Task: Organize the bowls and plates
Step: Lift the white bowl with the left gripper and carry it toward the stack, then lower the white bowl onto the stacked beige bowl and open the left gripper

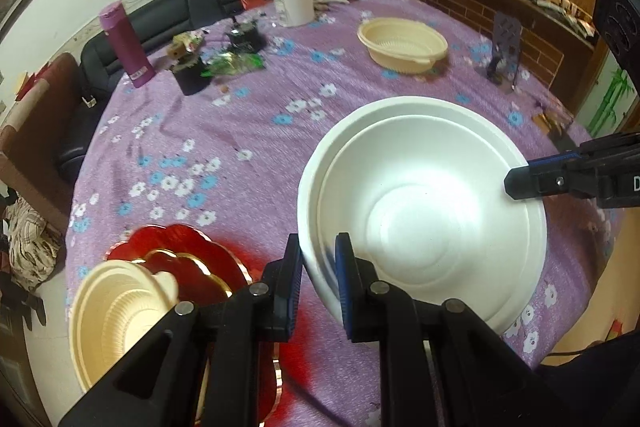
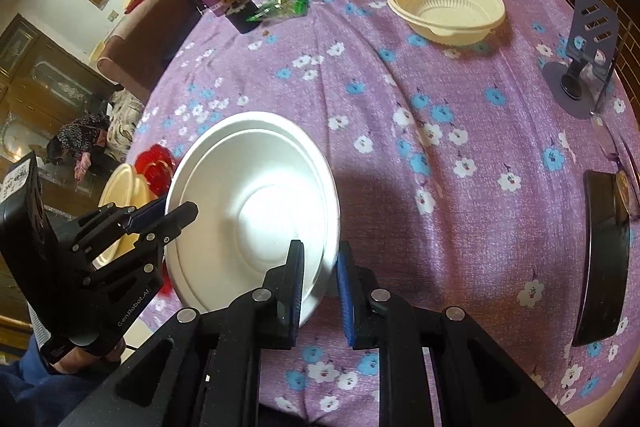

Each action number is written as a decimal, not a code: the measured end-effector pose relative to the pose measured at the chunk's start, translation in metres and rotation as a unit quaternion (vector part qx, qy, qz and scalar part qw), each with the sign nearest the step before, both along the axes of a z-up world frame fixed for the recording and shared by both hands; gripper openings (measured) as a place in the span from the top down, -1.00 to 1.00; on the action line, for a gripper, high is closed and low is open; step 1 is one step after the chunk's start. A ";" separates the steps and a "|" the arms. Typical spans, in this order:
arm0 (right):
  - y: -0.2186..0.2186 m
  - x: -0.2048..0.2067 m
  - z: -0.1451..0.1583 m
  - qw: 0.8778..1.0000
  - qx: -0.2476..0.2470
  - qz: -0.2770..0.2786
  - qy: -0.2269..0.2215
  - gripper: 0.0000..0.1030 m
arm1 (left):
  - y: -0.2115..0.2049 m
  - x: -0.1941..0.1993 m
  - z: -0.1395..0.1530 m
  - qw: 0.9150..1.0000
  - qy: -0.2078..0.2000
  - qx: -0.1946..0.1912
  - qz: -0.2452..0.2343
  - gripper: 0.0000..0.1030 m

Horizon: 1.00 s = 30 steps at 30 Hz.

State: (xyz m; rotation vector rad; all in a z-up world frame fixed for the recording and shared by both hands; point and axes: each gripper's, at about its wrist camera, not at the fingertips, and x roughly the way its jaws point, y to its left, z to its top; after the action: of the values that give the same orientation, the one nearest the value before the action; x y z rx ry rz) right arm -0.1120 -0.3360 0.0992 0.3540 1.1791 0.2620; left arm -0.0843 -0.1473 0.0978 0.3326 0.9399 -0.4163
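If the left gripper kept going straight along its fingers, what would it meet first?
The left gripper is already shut on the white bowl rim; beyond that, probably the purple tablecloth, though depth is unclear.

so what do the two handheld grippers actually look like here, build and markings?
Both the left gripper and the right gripper are black plastic linkage frames with silver pivot pins and ribbed blue finger pads. White "GenRobot.AI" lettering runs along the left one's body in the right wrist view. A dark blue sleeve shows below it.

A bowl [image 1: 424, 211] sits nested in another, a plate [image 1: 192, 255] left, table [image 1: 240, 131] beneath.
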 end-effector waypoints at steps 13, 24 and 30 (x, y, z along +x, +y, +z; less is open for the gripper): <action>0.063 0.017 0.058 0.996 0.057 0.063 -0.032 0.66 | 0.091 0.003 0.053 0.995 -0.027 -0.038 0.092 0.69; 0.166 0.053 0.054 0.986 0.075 0.148 -0.005 0.65 | 0.180 -0.010 0.051 0.981 -0.028 -0.028 0.189 0.65; 0.208 0.064 0.036 0.982 0.069 0.176 0.017 0.65 | 0.214 -0.014 0.036 0.974 -0.010 -0.026 0.226 0.65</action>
State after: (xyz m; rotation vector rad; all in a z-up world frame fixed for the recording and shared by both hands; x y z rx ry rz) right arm -0.0480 -0.1284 0.1355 0.2698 1.2566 0.6513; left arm -0.0983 0.0666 0.1340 0.0684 0.9509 -0.0178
